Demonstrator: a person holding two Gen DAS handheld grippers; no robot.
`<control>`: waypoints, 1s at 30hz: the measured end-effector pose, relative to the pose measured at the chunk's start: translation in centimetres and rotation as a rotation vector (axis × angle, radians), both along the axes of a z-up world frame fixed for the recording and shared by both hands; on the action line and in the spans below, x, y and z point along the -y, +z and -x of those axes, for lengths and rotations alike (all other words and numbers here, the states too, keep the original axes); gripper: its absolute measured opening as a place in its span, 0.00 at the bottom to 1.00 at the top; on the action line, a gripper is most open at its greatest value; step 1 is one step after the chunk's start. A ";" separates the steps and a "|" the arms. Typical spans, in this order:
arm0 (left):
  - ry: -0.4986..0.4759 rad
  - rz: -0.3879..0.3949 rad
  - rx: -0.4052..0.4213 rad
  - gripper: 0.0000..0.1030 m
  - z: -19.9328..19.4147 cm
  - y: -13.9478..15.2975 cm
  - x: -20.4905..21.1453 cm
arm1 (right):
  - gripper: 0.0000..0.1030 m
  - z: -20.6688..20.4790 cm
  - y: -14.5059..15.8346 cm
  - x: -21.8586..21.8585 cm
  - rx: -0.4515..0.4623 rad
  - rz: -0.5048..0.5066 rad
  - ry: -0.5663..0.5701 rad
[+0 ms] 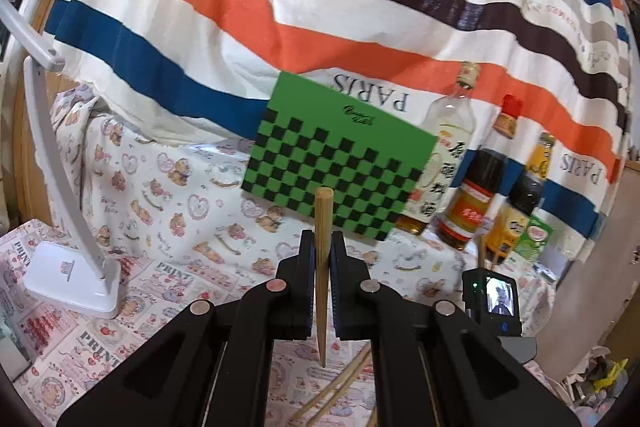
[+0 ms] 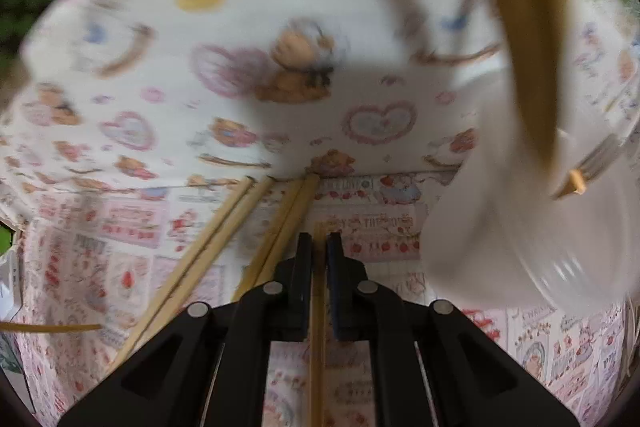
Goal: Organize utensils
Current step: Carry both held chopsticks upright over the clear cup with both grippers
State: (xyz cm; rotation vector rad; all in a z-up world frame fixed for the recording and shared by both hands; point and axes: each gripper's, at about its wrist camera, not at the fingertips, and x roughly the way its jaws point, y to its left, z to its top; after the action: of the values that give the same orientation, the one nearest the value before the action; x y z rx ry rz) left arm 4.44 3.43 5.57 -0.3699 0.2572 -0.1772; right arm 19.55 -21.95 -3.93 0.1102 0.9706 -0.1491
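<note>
My left gripper (image 1: 322, 241) is shut on a bamboo chopstick (image 1: 322, 227) and holds it upright above the table, blunt end up, tip down. My right gripper (image 2: 319, 241) is shut on another bamboo chopstick (image 2: 318, 327) that runs between its fingers, low over the table. Several more chopsticks (image 2: 224, 227) lie on the patterned cloth to the left of the right gripper. A clear container (image 2: 560, 227) stands at the right with chopsticks (image 2: 528, 27) and a metal fork (image 2: 600, 157) in it; the view is blurred.
A green checkered board (image 1: 340, 163) leans against a striped cloth behind the table. Sauce bottles (image 1: 476, 195) and a green box (image 1: 534, 239) stand at the right. A white lamp base (image 1: 72, 279) sits at the left. The other gripper's camera (image 1: 494, 299) shows at lower right.
</note>
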 end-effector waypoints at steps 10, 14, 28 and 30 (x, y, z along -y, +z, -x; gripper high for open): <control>-0.089 -0.078 0.058 0.06 1.6 1.4 2.9 | 0.07 13.1 15.2 1.7 0.558 -0.007 0.184; -0.142 -0.071 0.034 0.06 1.0 2.5 4.4 | 0.07 15.3 18.6 4.3 0.665 -0.041 0.165; -0.338 -0.052 0.104 0.06 -1.2 10.7 14.2 | 0.06 18.5 22.1 12.0 0.871 -0.138 0.048; -0.350 -0.051 0.115 0.05 -1.7 11.3 15.6 | 0.07 18.8 22.2 13.2 0.897 -0.153 0.011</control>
State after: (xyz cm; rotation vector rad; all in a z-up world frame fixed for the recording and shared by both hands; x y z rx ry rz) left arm 6.17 -12.19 16.86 -0.2608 0.2110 -0.5333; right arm 0.79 -35.13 18.29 0.2831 0.0855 -0.0050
